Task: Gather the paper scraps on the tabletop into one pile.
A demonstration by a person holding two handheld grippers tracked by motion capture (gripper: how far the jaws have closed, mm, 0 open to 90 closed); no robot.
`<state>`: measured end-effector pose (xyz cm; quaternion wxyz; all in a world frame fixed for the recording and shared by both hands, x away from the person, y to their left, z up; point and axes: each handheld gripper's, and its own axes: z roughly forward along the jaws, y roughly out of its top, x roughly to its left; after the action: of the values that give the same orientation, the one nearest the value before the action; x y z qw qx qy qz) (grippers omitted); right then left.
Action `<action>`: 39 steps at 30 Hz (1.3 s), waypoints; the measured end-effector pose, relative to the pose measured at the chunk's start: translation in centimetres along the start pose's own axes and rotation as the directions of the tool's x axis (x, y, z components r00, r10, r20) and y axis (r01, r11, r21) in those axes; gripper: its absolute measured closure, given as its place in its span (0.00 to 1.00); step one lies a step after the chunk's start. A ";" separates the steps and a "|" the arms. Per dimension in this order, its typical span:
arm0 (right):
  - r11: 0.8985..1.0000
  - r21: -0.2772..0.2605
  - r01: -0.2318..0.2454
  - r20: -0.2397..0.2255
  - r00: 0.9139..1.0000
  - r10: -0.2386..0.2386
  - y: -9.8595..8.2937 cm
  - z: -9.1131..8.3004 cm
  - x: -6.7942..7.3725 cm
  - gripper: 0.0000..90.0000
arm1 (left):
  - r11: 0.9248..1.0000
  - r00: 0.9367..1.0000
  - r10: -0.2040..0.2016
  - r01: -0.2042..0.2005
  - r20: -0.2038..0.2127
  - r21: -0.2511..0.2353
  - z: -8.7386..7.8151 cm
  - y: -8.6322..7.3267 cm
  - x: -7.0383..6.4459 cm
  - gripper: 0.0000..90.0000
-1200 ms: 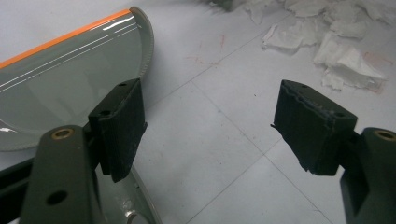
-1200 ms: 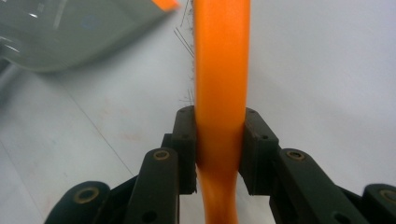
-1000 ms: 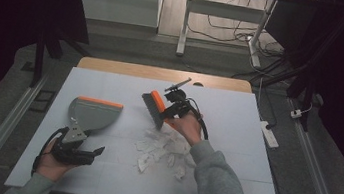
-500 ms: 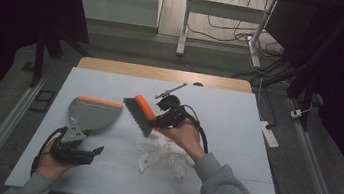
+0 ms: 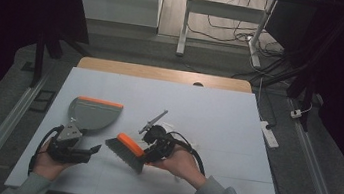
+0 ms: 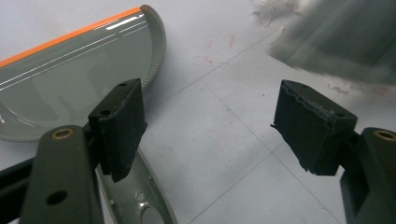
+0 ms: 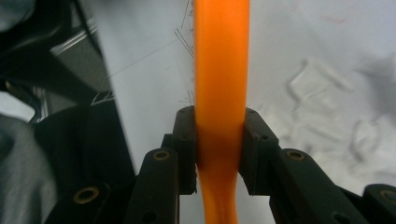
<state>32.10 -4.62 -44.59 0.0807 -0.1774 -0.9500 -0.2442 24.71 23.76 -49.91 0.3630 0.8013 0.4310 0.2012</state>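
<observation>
Sweeping looks to be the work in hand: the right claw [image 5: 149, 150] pinches the orange plastic handle of a hand brush with grey bristles [image 5: 126, 151], its pads pressed on either side of the handle in the right gripper view [image 7: 220, 140]. In the high view the brush lies with its long axis running from the claw out toward the person's left, bristles resting on the white table [image 5: 218, 113]. The grey plastic dustpan with an orange front lip [image 5: 92, 113] sits further left and a little farther from the person, so the sweep must travel that way. The left claw [image 5: 83, 151] is spread wide with nothing between its pads, just beside the dustpan's handle [image 6: 140, 205], the nearer hand to steady it. White paper scraps [image 7: 327, 107] show beside the brush, blurred; how many lie under the right hand is hidden.
</observation>
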 end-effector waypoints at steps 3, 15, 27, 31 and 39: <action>0.999 0.044 0.022 -0.024 0.999 -0.021 -0.6 0.7 0.7 0.78 | 1.000 1.000 -0.002 0.002 0.000 0.000 0.0 0.0 0.0 0.29; 0.995 0.079 -0.057 0.172 0.984 0.043 -0.7 0.3 -4.1 0.78 | 1.000 1.000 -0.003 0.003 0.004 0.006 0.2 -0.1 0.0 0.29; 0.994 -0.107 -0.033 0.209 0.976 0.055 -1.9 -5.0 -4.8 0.78 | 1.000 1.000 0.000 -0.001 0.007 0.014 0.4 -0.1 -0.1 0.29; 0.991 -0.129 -0.026 0.237 0.970 0.056 -2.8 -8.2 -4.3 0.78 | 1.000 1.000 0.004 -0.004 0.007 0.015 0.4 -0.1 -0.2 0.29; 0.996 -0.078 -0.035 0.240 0.969 0.052 -6.3 -10.6 -4.5 0.78 | 1.000 1.000 0.003 -0.003 0.007 0.014 0.4 0.0 -0.3 0.29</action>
<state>34.60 -16.39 -39.22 -0.0369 -0.2294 -0.9390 -0.2536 24.84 23.37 -50.22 0.3587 0.8052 0.4297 0.1958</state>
